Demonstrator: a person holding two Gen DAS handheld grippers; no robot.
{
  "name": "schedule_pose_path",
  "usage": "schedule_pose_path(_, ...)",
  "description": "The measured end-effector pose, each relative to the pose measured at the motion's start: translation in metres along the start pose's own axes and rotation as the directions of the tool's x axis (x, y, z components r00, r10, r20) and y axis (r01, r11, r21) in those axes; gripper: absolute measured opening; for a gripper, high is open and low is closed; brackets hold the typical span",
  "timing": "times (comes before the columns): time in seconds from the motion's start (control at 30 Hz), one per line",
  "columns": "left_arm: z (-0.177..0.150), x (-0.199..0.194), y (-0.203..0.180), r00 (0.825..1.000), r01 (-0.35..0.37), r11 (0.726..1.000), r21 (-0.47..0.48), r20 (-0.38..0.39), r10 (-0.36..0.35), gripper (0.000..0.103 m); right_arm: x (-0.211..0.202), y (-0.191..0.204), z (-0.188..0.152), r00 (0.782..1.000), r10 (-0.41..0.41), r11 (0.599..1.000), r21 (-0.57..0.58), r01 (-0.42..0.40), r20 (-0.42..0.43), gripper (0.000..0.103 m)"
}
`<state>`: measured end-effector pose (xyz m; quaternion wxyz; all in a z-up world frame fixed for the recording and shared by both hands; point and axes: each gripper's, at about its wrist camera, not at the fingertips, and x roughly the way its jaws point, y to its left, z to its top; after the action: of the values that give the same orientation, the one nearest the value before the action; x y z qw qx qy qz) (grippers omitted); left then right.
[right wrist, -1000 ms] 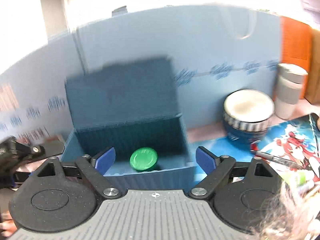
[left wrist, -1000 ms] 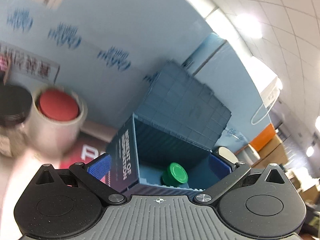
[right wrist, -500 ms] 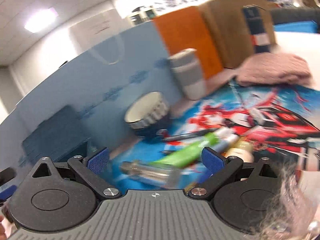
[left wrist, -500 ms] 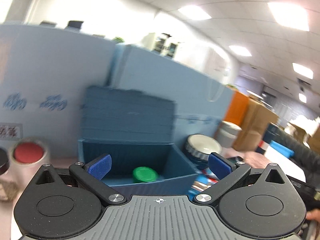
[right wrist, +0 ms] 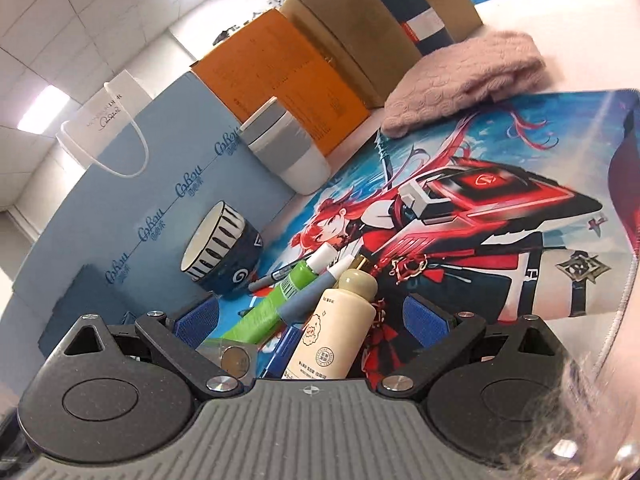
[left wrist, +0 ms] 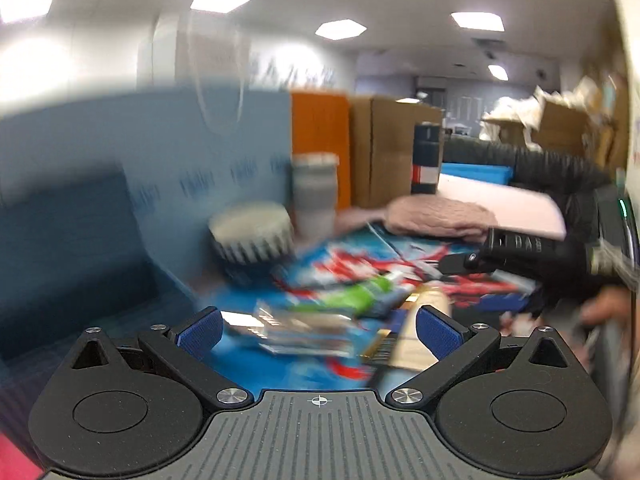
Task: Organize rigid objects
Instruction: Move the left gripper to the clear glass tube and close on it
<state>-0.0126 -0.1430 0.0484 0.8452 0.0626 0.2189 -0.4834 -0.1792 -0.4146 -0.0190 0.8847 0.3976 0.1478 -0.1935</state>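
Note:
A cream bottle (right wrist: pixel 336 336) lies between the fingers of my right gripper (right wrist: pixel 311 320), which is open with its blue pads clear of the bottle on both sides. Beside the bottle lie a green tube (right wrist: pixel 280 300), a grey-blue tube (right wrist: pixel 316 292), a clear bottle (right wrist: pixel 232 356) and a pen (right wrist: pixel 276 276), all on a printed mat (right wrist: pixel 500 208). My left gripper (left wrist: pixel 318 332) is open and empty, just short of the same blurred pile: clear bottle (left wrist: pixel 288 328), green tube (left wrist: pixel 356 296), cream bottle (left wrist: pixel 420 320). An open dark blue box (left wrist: pixel 72 248) is at the left.
A striped bowl (right wrist: pixel 222 256) and a grey-white cup (right wrist: pixel 288 152) stand by the blue panel (right wrist: pixel 160 184). A pink towel (right wrist: pixel 460 80), an orange box (right wrist: pixel 288 80), a cardboard box (right wrist: pixel 380 24) and a dark flask (right wrist: pixel 412 12) are behind. The right gripper's black body (left wrist: pixel 516 244) and a hand (left wrist: pixel 604 308) show at right.
Both views have swung right, away from the dark blue box with the green-capped item, onto the pile on the mat. My right gripper has come down close over the cream bottle.

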Motion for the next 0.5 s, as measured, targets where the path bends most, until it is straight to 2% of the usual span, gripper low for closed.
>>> schedule_pose_path(0.03, 0.004, 0.011, 0.003, 0.998, 0.044, 0.994, -0.101, -0.029, -0.047, 0.103, 0.0, 0.0, 0.001, 1.0, 0.007, 1.0, -0.003, -0.007, 0.003, 0.099)
schedule_pose_path(0.1, 0.009, 0.033, 0.008, 0.993, 0.069, 0.948, -0.311, -0.072, -0.096, 0.103, 0.003, 0.002, 0.002, 0.999, 0.026, 1.0, -0.015, -0.025, 0.022, 0.099)
schedule_pose_path(0.17, 0.007, 0.05, 0.013, 0.989, 0.03, 0.886, -0.462, -0.113, -0.092, 0.103, 0.005, 0.006, 0.004, 0.997, 0.053, 0.998, -0.021, -0.052, 0.055, 0.099)
schedule_pose_path(0.2, 0.006, 0.058, 0.012, 0.989, -0.013, 0.861, -0.508, -0.135, -0.065, 0.103, 0.005, 0.007, 0.005, 0.994, 0.078, 0.997, -0.022, -0.077, 0.078, 0.099)
schedule_pose_path(0.3, 0.006, 0.079, 0.014, 0.983, -0.142, 0.807, -0.574, -0.181, 0.045, 0.103, 0.004, 0.007, 0.004, 0.968, 0.165, 0.986, 0.004, -0.169, 0.188, 0.101)
schedule_pose_path(0.37, 0.004, 0.092, 0.018, 0.975, -0.191, 0.767, -0.613, -0.211, 0.074, 0.103, 0.004, 0.002, 0.001, 0.95, 0.191, 0.979, 0.023, -0.203, 0.247, 0.103)
schedule_pose_path(0.43, 0.003, 0.107, 0.02, 0.965, -0.24, 0.766, -0.596, -0.23, 0.123, 0.102, 0.005, -0.005, -0.002, 0.939, 0.2, 0.977, 0.023, -0.214, 0.279, 0.103)
schedule_pose_path(0.5, 0.003, 0.12, 0.022, 0.951, -0.293, 0.759, -0.581, -0.261, 0.167, 0.101, 0.006, -0.013, -0.001, 0.941, 0.186, 0.978, 0.042, -0.206, 0.284, 0.103)
